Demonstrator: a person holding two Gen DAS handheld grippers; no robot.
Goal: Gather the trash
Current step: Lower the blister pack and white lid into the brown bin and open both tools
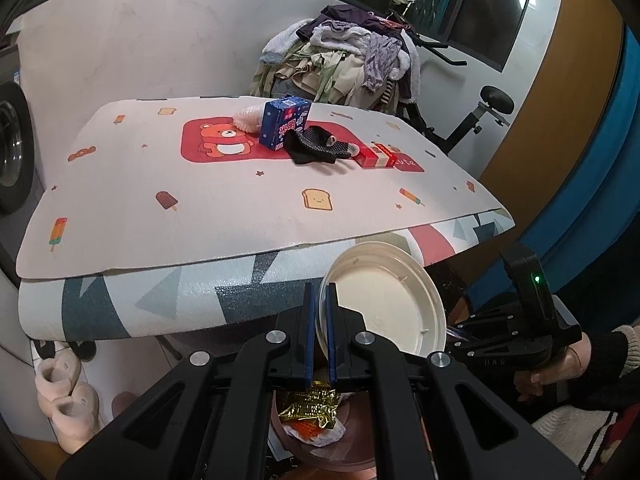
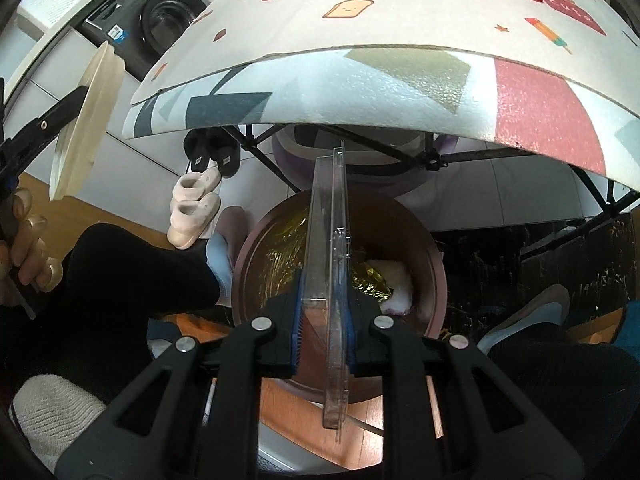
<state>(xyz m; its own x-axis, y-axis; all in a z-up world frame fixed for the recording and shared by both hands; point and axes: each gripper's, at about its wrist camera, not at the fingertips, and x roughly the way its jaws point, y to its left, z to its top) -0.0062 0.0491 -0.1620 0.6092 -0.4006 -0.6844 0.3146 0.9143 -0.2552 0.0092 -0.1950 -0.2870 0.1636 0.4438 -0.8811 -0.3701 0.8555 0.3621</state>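
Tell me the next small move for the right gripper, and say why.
Probably open the right gripper and let the clear plastic case drop. It is clamped edge-on between the pads, directly above the open brown bin, which already holds a gold wrapper. The left gripper holds the cream lid off to one side, clear of the drop.

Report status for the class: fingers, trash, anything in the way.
Left gripper shut on cream lid. Right gripper shut on clear plastic case, above brown bin. Bin mouth unobstructed.
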